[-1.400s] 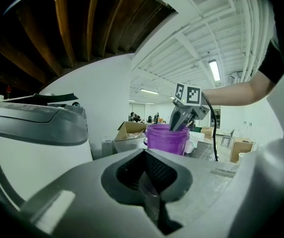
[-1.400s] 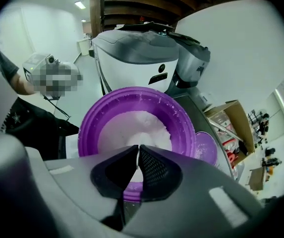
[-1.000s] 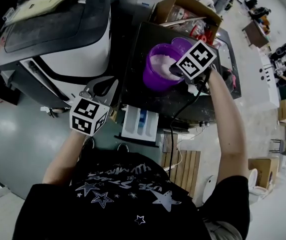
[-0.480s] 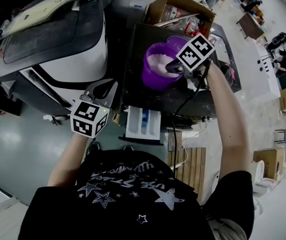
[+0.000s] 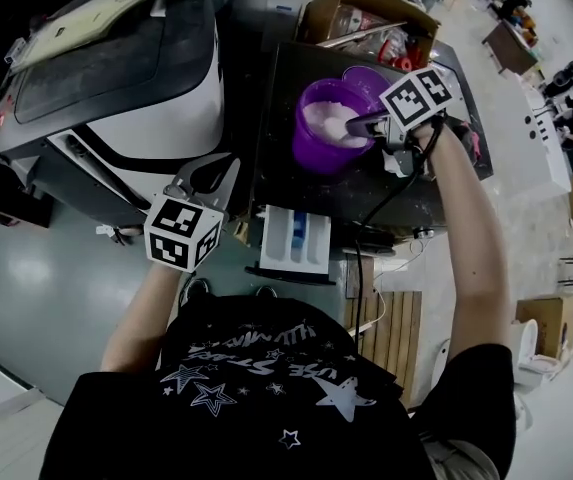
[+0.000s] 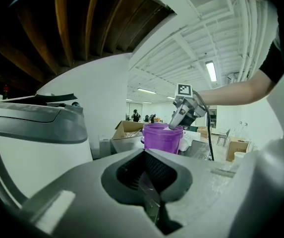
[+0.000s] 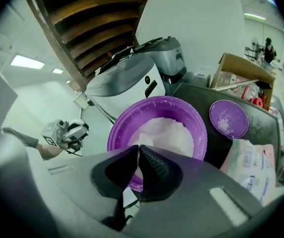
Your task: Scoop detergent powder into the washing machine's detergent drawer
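The right hand-held gripper (image 5: 359, 125) reaches over a purple tub (image 5: 313, 148) of white detergent powder (image 5: 328, 118), which stands on the dark top of the washing machine (image 5: 366, 193). In the right gripper view its jaws are pressed together on the thin handle of a white scoop (image 7: 144, 140), and the scoop's bowl lies in the powder (image 7: 171, 132) near the tub's near wall (image 7: 116, 130). The tub's purple lid (image 7: 229, 118), dusted with powder, lies flat on the machine top just beside the tub. A white printed packet (image 7: 253, 168) lies near it, at the right edge of that view.

The detergent drawer (image 5: 296, 240) stands pulled out from the machine's front, below the tub, and shows white compartments and a blue insert.

The left hand-held gripper (image 5: 206, 175) hangs in the air to the left of the drawer, well apart from the tub. Its jaws are closed on each other with nothing between them (image 6: 143, 154), and they point toward the tub (image 6: 162, 138) and the other gripper.

A second washer (image 5: 136, 118), white with a dark lid, stands at the left. An open cardboard box (image 5: 341, 13) sits behind the tub.
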Motion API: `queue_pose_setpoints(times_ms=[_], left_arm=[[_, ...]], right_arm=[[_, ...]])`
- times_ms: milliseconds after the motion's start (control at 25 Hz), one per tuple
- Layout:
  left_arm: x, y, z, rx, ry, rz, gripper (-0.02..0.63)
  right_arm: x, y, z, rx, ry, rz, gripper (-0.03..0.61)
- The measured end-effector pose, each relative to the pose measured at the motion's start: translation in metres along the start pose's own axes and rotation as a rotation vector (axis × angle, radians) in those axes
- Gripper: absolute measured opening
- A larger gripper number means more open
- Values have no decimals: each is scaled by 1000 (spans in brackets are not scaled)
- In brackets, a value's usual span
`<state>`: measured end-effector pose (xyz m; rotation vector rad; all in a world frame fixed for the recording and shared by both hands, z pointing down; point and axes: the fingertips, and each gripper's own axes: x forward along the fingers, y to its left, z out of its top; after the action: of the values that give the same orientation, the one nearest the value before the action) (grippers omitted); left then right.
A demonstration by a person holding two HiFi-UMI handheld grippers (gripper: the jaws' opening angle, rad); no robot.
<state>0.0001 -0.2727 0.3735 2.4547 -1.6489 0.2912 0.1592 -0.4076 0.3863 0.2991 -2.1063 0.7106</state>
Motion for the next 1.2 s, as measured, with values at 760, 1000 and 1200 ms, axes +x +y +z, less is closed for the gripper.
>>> queue_pose_setpoints(times_ms=[760, 1000, 1200], left_arm=[[8, -20, -18, -39, 32, 56, 0], [10, -23, -13, -24, 28, -4, 0], [3, -22, -19, -19, 48, -77, 0]], right_arm=[[-40, 5, -7, 230, -482, 117, 35], [-55, 23, -8, 278, -622, 158, 35], [-56, 66, -13, 323, -744, 260, 35]])
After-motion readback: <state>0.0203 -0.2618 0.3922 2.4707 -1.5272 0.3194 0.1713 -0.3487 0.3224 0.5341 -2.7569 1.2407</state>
